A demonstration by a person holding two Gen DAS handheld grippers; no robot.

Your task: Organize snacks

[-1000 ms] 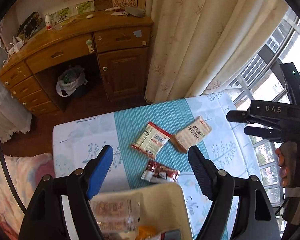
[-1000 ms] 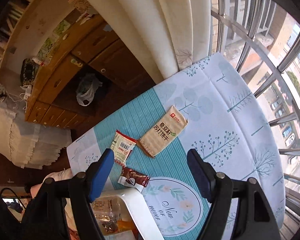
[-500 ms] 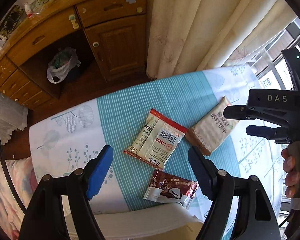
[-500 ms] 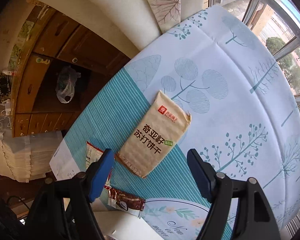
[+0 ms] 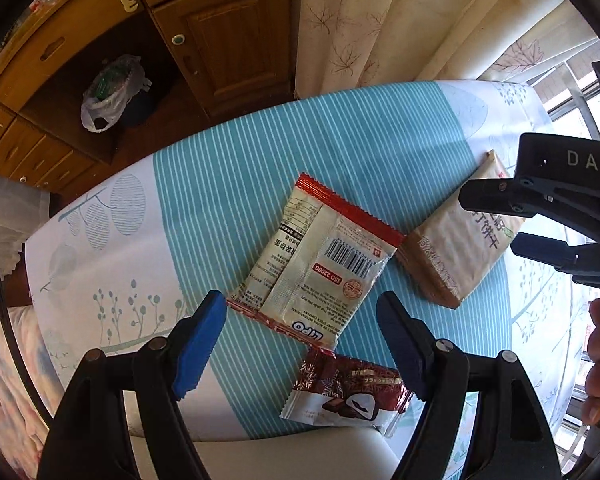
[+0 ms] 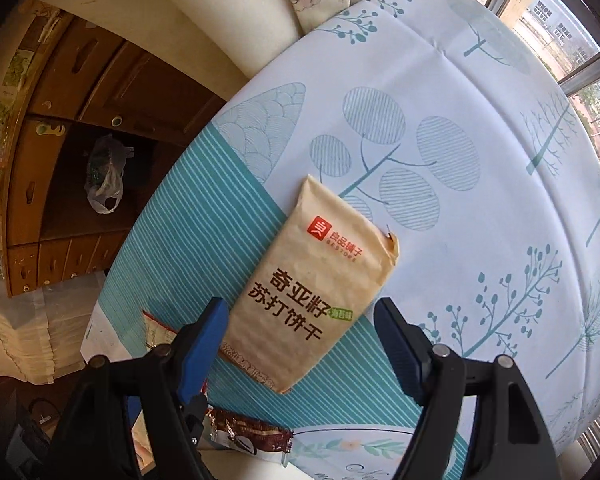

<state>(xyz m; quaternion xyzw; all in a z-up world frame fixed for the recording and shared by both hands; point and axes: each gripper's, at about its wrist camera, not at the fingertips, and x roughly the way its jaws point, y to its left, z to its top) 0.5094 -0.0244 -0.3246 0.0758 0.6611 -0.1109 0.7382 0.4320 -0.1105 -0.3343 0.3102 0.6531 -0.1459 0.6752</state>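
My left hand-held gripper (image 5: 300, 332) hangs with jaws wide and empty above the red-edged cream foil snack packet (image 5: 320, 264), lying flat, barcode side up, on the table's teal-striped cloth (image 5: 228, 184). My right hand-held gripper (image 6: 300, 336) is likewise wide and empty over the tan paper cracker packet (image 6: 320, 296), just beside it. A dark red chocolate-snack wrapper (image 5: 348, 396) lies nearest, against a white container's rim (image 5: 284, 456). Judgement: each gripper is aligned to straddle its packet's narrow width for pickup; thin flat packs may slip.
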